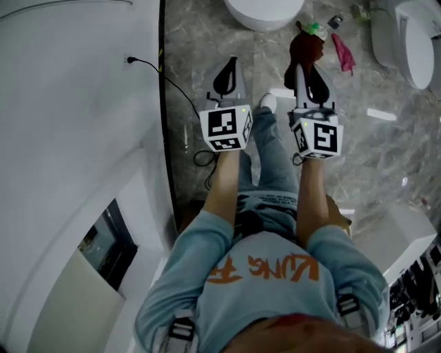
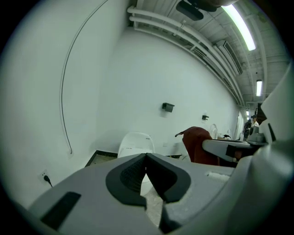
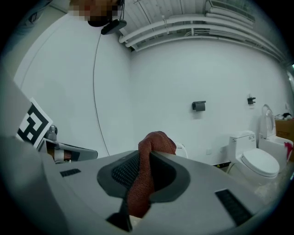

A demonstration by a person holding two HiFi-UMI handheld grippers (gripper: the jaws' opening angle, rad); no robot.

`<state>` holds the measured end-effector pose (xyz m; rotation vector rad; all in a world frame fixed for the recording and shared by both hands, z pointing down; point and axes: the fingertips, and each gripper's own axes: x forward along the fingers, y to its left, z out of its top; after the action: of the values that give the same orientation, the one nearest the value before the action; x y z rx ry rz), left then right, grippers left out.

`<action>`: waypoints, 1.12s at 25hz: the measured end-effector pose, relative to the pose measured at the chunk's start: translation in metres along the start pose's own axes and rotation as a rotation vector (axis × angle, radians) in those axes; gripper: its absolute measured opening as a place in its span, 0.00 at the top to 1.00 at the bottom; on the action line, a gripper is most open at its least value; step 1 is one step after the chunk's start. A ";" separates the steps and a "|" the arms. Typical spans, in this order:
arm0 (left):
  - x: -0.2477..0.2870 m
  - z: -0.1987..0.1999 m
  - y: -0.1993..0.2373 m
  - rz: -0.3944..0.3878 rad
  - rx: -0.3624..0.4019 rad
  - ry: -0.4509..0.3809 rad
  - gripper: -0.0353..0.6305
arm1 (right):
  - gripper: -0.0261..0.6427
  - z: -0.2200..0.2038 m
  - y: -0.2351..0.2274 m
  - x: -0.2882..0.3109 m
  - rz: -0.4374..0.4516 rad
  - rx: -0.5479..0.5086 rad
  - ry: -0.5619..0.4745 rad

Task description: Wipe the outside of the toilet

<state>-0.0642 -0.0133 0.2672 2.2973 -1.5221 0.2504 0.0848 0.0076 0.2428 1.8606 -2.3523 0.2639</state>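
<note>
A white toilet (image 1: 262, 12) stands on the marble floor ahead of both grippers; in the left gripper view the toilet (image 2: 135, 142) shows just beyond the jaws. My left gripper (image 1: 231, 64) is shut with nothing in it, its black pads meeting (image 2: 146, 159). My right gripper (image 1: 307, 69) is shut on a dark red cloth (image 1: 304, 48), which bunches up above the jaws (image 3: 146, 157) and hangs through them as a strip of cloth (image 3: 154, 143). Both grippers are held side by side, short of the toilet and apart from it.
A second toilet (image 1: 415, 40) stands at the far right, also seen as the toilet (image 3: 255, 159) in the right gripper view. A pink rag (image 1: 344, 52) and a green item (image 1: 316, 29) lie on the floor. A white wall (image 1: 69, 103) with a black cable (image 1: 176, 86) runs along the left.
</note>
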 end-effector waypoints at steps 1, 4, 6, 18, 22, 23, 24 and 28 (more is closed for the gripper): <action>0.012 -0.003 0.001 -0.001 0.002 -0.001 0.95 | 0.86 -0.006 -0.004 0.014 0.016 -0.005 0.005; 0.046 -0.022 0.006 -0.018 0.010 0.017 0.95 | 0.86 -0.034 -0.009 0.048 0.060 -0.024 0.029; 0.062 -0.042 0.016 -0.032 0.012 0.039 0.95 | 0.86 -0.060 -0.005 0.064 0.085 -0.036 0.052; 0.107 -0.176 0.082 -0.134 0.015 0.161 0.95 | 0.86 -0.198 0.040 0.118 0.058 -0.069 0.118; 0.115 -0.210 0.099 -0.174 -0.049 0.181 0.95 | 0.86 -0.237 0.068 0.143 0.098 -0.108 0.156; 0.118 -0.217 0.103 -0.191 -0.051 0.187 0.95 | 0.86 -0.247 0.075 0.149 0.109 -0.113 0.164; 0.120 -0.223 0.108 -0.204 -0.044 0.195 0.95 | 0.86 -0.257 0.081 0.155 0.116 -0.121 0.175; 0.137 -0.238 0.140 -0.211 -0.015 0.217 0.95 | 0.86 -0.294 0.096 0.189 0.106 -0.143 0.194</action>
<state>-0.1246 -0.0832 0.5613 2.3107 -1.1637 0.4134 -0.0536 -0.0865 0.5640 1.5743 -2.2766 0.2659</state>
